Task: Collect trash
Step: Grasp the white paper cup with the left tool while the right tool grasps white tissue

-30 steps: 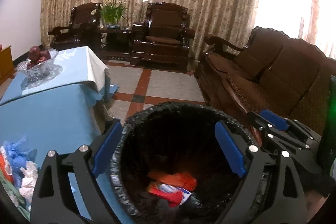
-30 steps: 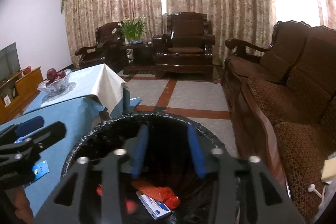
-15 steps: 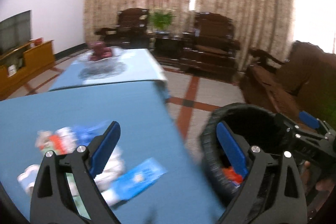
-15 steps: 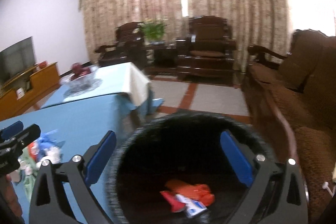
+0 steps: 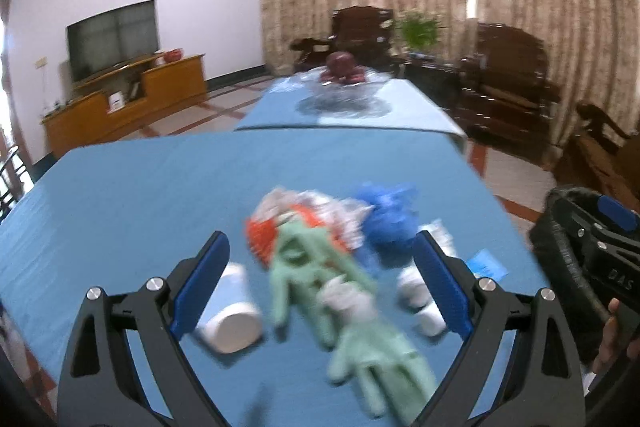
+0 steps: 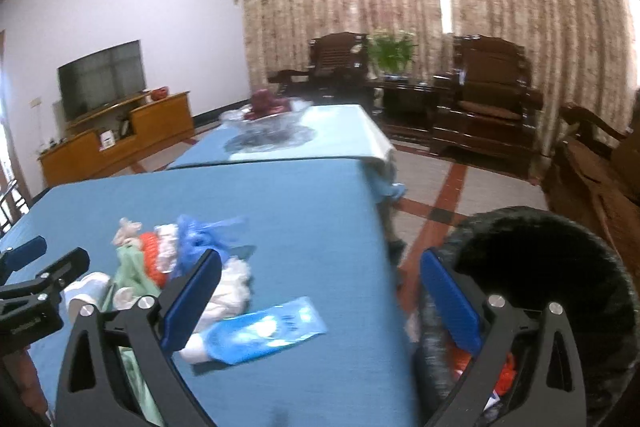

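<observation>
- Left gripper (image 5: 320, 287), jaws wide and empty, hangs over a green glove (image 5: 320, 279) amid table litter.
- Right gripper (image 6: 320, 299), jaws just opened wide, holds nothing; black bin (image 6: 560, 259) at three o'clock.

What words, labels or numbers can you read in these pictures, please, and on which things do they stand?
"DAS": raised letters on the black body of the right tongs, seen from the left wrist; possibly cut off.
Blue packet on the table: dark print, too blurred to read.
Small white card on the wooden TV cabinet: too small to read.
Nothing else is legible.
</observation>
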`<state>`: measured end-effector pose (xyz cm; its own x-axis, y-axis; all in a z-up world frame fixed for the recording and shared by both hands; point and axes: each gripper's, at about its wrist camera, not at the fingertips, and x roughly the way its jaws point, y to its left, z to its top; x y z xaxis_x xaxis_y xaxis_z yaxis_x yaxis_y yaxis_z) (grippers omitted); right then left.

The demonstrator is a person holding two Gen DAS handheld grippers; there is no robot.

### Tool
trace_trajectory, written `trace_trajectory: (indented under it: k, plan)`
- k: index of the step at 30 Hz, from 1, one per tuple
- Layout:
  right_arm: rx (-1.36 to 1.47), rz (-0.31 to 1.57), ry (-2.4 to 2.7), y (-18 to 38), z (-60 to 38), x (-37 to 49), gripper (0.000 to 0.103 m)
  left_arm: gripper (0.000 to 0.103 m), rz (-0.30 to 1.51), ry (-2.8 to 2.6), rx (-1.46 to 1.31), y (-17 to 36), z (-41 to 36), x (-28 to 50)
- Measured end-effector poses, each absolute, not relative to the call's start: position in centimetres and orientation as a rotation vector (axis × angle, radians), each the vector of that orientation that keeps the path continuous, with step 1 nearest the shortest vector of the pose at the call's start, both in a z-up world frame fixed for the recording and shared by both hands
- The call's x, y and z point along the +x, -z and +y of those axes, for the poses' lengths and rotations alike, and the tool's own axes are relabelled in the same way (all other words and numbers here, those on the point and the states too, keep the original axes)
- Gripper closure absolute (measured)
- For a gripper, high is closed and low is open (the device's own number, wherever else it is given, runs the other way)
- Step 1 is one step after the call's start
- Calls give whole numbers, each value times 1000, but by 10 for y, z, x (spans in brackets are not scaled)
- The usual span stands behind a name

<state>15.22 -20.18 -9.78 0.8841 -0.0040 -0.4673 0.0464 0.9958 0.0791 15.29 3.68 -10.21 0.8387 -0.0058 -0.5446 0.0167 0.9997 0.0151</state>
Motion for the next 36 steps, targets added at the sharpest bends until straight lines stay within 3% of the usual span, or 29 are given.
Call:
trace_trajectory:
  k: [4,12,22,26,29,33,36]
  plan:
    - [94,509,-15,111,-180,164,7,13,609,-55,9,115,58,156]
    - [54,602,-71,141,-146,192,22,13,663,-103,-8,143,83,161]
    - [32,682,-57,158,-124,213,30,13,703,-127,-52,167,100,168]
    - [35,719,-64,163,-119,222,44,13,709,-131,-66,171,104,170]
    - [24,733,-96,165,-115,222,68,13,712,-133,-73,172,104,172]
    - [-16,720,-133,164,-105,217,82,13,714,-144,-72,173,105,170]
    - [9,701,-145,159,-109,212,86,13,716,-161,-71,174,107,166]
